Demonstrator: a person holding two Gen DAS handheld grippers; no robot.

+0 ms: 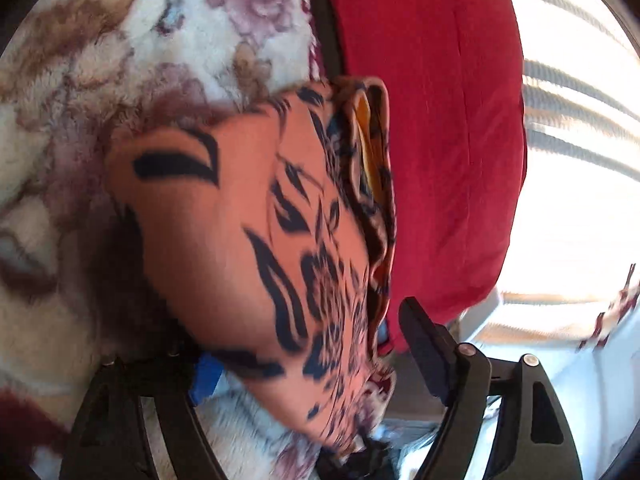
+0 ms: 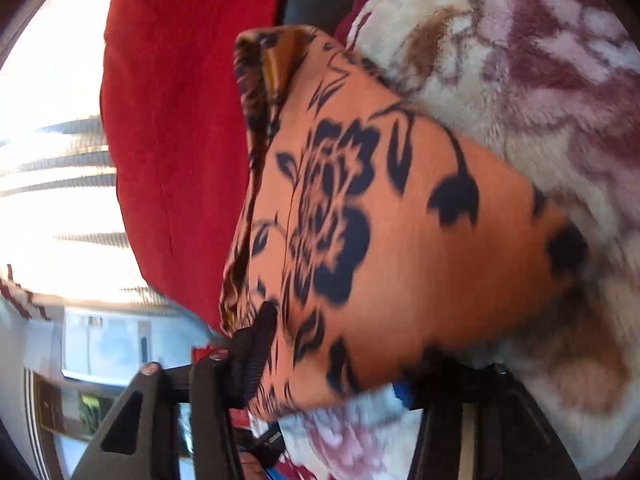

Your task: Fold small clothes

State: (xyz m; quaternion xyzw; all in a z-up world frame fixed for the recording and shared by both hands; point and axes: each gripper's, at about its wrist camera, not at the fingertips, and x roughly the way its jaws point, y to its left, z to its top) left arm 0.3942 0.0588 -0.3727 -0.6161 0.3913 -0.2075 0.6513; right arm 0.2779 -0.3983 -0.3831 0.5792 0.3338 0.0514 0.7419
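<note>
Between the fingers: orange cloth with a black flower print fills the mouth of each gripper.
Left gripper: fingers set wide; the cloth drapes over the left finger and hides it. The right finger stands clear of the fabric. Whether anything is pinched cannot be told.
Right gripper: left finger touches the cloth's edge; the other is hidden beneath it. Grip cannot be told either, and motion blur does not help.
Cloth: bunched into a thick bundle with layered edges and a yellow inner face showing on the side toward the pillow; it appears lifted off, or just resting on, the blanket.
Blanket: plush, floral, beneath and beside the cloth.
Pillow: red, just behind the cloth.
Progress: the layers suggest at least one fold is made; squaring the edges and laying the bundle flat seem left to do.
</note>
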